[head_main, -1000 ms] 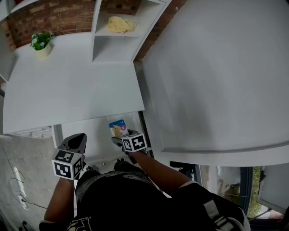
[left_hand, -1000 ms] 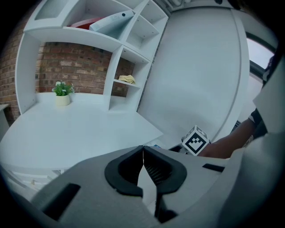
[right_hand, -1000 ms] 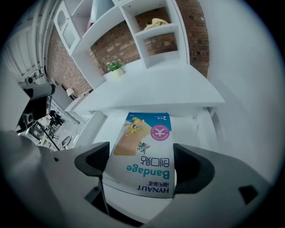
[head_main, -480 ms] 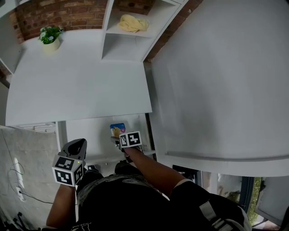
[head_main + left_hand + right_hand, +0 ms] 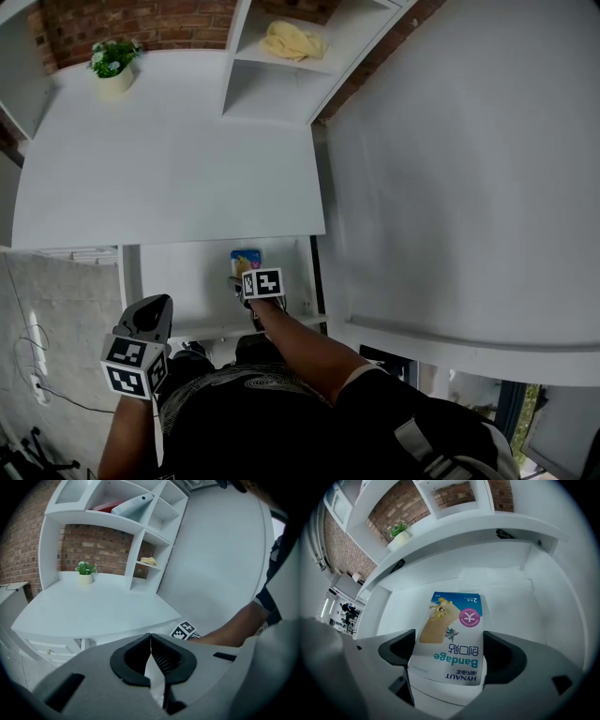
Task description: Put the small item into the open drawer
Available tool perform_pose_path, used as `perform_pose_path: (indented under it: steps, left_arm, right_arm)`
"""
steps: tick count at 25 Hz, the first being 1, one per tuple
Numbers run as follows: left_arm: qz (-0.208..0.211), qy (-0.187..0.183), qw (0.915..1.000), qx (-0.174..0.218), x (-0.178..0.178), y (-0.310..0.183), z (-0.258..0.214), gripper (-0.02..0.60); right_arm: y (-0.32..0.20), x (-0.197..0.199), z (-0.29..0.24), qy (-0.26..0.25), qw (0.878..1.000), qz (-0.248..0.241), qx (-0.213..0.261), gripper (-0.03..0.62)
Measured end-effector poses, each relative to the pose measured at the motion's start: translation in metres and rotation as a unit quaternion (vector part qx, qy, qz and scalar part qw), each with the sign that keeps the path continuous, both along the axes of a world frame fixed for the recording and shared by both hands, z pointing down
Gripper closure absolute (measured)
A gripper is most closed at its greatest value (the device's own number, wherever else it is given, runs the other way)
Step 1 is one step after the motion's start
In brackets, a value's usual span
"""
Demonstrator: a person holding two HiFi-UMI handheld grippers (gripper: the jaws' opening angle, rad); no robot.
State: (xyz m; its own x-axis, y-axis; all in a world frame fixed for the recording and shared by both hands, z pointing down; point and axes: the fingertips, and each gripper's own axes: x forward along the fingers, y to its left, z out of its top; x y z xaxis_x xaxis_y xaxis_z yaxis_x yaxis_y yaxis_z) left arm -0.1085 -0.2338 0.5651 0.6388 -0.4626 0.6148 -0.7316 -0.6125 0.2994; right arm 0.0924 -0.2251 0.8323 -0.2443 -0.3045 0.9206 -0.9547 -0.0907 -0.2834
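The right gripper (image 5: 451, 656) is clamped on the box (image 5: 452, 625), one jaw on each long side. The box's long axis runs straight out ahead of the jaws, toward the far wall of the drawer (image 5: 511, 604), printed face up. It is a flat bandage carton, and its far end sticks out well past the jaw tips.

In the head view the box (image 5: 246, 259) shows inside the drawer opening (image 5: 187, 281), just under the near edge of the desk (image 5: 169, 159) and toward the drawer's right side. So the thing to be placed is already over its target, with bare white floor on its left, right and far sides. Whether its underside touches that floor I cannot tell; the right gripper view suggests it hangs just above, tilted a little.

The left gripper (image 5: 151, 637) has its jaws drawn together with nothing between them. It hangs at the near left, outside the drawer and well apart from the box, so it has no part in this step.

My judgement: the move turns on down, not sideways. A short lowering, then parting the jaws, should lay the box flat.
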Motion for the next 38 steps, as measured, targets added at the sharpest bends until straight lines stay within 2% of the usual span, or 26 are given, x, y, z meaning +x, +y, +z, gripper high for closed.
perform_pose_path:
  steps: [10, 21, 24, 28, 32, 38]
  left_arm:
    - [-0.015, -0.007, 0.9999, -0.003, -0.012, 0.002, 0.004, 0.563]
    - [-0.005, 0.000, 1.0000, -0.001, -0.012, 0.000, 0.002, 0.563]
    - [-0.006, 0.014, 0.9999, -0.005, -0.009, -0.003, 0.001, 0.563]
    - [-0.011, 0.039, 0.9991, -0.014, -0.001, -0.006, 0.000, 0.563]
    - [0.002, 0.049, 0.9988, -0.002, 0.009, -0.008, -0.008, 0.563]
    - [0.015, 0.058, 0.9981, 0.013, 0.015, -0.013, -0.020, 0.563]
  right_arm:
    - [0.003, -0.006, 0.019, 0.043, 0.997, -0.050, -0.030, 0.160]
    - [0.004, -0.007, 0.013, 0.031, 0.998, -0.038, -0.033, 0.160]
    - [0.004, -0.006, 0.005, 0.029, 0.998, -0.042, -0.026, 0.160]
    - [0.005, -0.002, -0.017, 0.026, 0.998, -0.063, 0.003, 0.160]
    - [0.002, -0.010, -0.059, -0.016, 0.996, -0.069, 0.054, 0.160]
    - [0.002, -0.033, -0.146, -0.078, 0.981, -0.089, 0.152, 0.168]
